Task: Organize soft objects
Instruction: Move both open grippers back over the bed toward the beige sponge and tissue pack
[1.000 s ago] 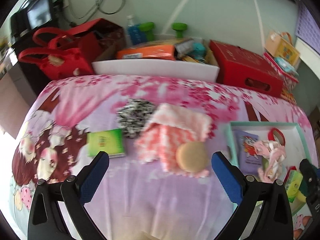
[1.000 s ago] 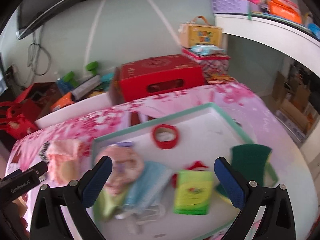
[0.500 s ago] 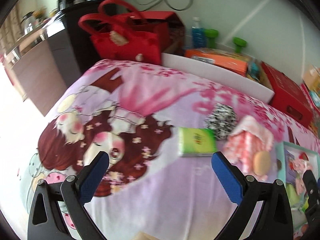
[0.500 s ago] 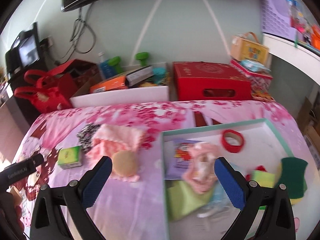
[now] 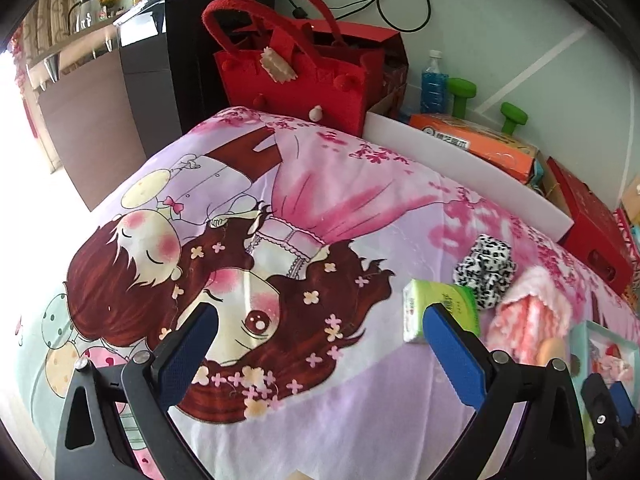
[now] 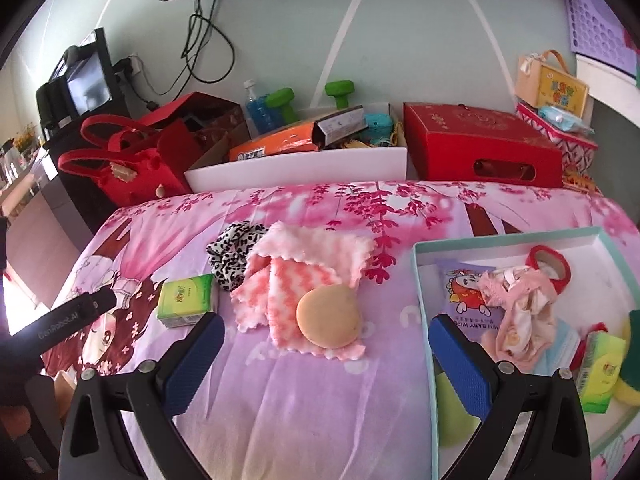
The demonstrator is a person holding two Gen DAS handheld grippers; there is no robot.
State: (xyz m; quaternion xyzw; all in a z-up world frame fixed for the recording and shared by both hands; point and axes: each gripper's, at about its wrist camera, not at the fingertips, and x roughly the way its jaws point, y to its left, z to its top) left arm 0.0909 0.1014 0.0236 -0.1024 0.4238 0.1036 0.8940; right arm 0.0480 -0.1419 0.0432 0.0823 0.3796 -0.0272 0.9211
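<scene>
On the pink cartoon bedspread lie a green tissue pack [image 6: 185, 300], a leopard-print scrunchie [image 6: 234, 254], a pink-and-white cloth [image 6: 304, 268] and a round tan sponge [image 6: 328, 316] resting on the cloth. A teal-rimmed white tray [image 6: 424, 276] at the right holds a wipes pack, a pink garment, a red ring and a green tissue pack. My right gripper [image 6: 322, 356] is open and empty, just in front of the sponge. My left gripper [image 5: 316, 344] is open and empty over the bedspread, with the tissue pack [image 5: 436, 304] just behind its right finger.
A red felt bag [image 5: 296, 76], a white bin [image 6: 296, 168] of boxes and a red box [image 6: 480, 144] stand behind the bed. A dark cabinet [image 5: 92, 120] is to the left. The bed edge drops off at the left.
My left gripper has swung left, away from the cloth and sponge toward the bed's left part. My right gripper has swung left from over the tray to face the sponge and cloth.
</scene>
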